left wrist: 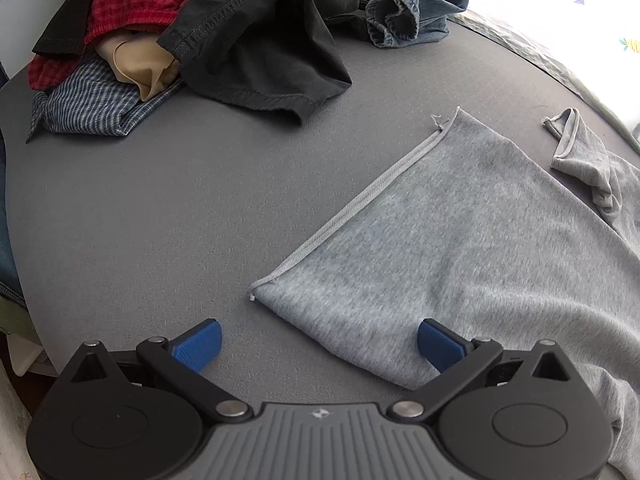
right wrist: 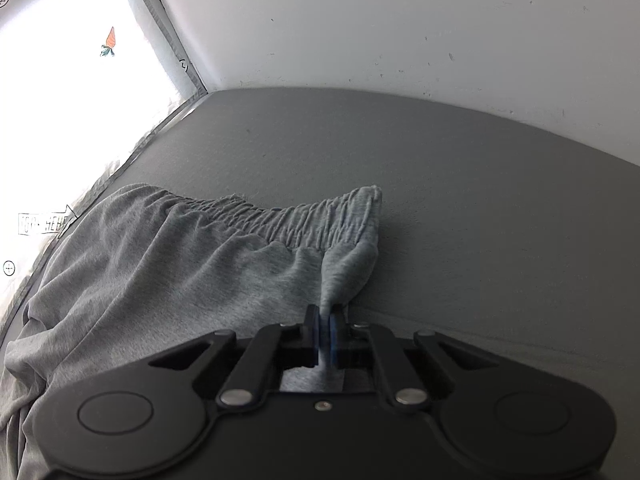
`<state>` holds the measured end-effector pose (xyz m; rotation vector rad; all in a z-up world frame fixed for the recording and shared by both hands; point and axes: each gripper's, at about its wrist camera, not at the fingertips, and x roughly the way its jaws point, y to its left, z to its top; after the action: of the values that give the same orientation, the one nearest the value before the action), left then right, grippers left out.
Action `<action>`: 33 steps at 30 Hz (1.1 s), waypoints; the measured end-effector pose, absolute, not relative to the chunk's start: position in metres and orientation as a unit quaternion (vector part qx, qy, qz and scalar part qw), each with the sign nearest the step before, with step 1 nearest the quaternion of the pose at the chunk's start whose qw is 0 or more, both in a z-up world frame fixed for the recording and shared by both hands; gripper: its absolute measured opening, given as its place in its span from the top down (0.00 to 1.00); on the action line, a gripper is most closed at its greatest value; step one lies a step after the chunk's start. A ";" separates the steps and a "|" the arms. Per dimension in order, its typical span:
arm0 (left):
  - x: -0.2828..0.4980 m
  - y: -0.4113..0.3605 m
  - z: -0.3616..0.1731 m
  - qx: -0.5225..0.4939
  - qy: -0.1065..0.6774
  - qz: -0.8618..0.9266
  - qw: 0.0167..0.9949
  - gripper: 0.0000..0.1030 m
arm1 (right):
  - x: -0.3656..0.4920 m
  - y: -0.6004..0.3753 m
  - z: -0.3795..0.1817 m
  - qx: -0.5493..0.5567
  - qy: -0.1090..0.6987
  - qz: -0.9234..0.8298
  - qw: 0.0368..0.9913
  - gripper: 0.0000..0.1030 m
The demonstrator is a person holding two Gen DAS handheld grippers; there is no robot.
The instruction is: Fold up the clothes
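1. A grey table (right wrist: 460, 184) fills both views — matte, faintly textured.
2. A white wall (right wrist: 400, 24) stands behind its far edge, scuffed with small dark marks.
3. A bright sheet (right wrist: 80, 120) borders one side, glaring white, printed with a small carrot (right wrist: 110, 40).
4. A grey strip (right wrist: 172, 36) edges it.

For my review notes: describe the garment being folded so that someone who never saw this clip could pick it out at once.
On the grey table, a heap of dark, red-checked and denim clothes fills the far end. Nearer, lying apart from it, are the light grey sweatpants. Only they are spread flat, with a gathered elastic waistband, a fold just below it pinched in the right claw; the left claw is open at a leg hem.
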<state>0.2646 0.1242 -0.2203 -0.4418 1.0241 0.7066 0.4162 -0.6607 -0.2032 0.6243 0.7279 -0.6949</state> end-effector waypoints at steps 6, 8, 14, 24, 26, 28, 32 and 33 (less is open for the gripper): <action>0.243 0.133 -0.220 -0.255 0.434 0.302 0.810 0.00 | 0.418 -0.658 -0.204 0.291 0.347 -0.326 0.830 0.94; 0.240 0.141 -0.220 -0.297 0.410 0.317 0.802 0.00 | 0.418 -0.658 -0.204 0.292 0.347 -0.326 0.829 0.94; 0.258 0.139 -0.226 -0.285 0.424 0.357 0.782 0.15 | 0.417 -0.659 -0.205 0.301 0.342 -0.324 0.829 0.94; 0.262 0.149 -0.221 -0.243 0.391 0.375 0.805 0.99 | 0.404 -0.660 -0.175 0.292 0.306 -0.314 0.850 0.99; 0.260 0.152 -0.212 -0.232 0.380 0.382 0.810 0.99 | 0.402 -0.660 -0.169 0.290 0.299 -0.312 0.854 0.99; 0.256 0.157 -0.201 -0.230 0.367 0.380 0.818 0.99 | 0.399 -0.660 -0.163 0.288 0.291 -0.310 0.858 0.99; 0.245 0.162 -0.173 -0.227 0.339 0.377 0.832 0.99 | 0.391 -0.658 -0.144 0.277 0.275 -0.303 0.870 0.99; 0.242 0.163 -0.165 -0.227 0.331 0.375 0.835 0.99 | 0.386 -0.657 -0.137 0.274 0.269 -0.300 0.873 0.99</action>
<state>0.2416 0.1628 -0.1652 -0.4817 0.7014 0.7945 0.3860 -0.6570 -0.1375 0.5726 0.5621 -0.6272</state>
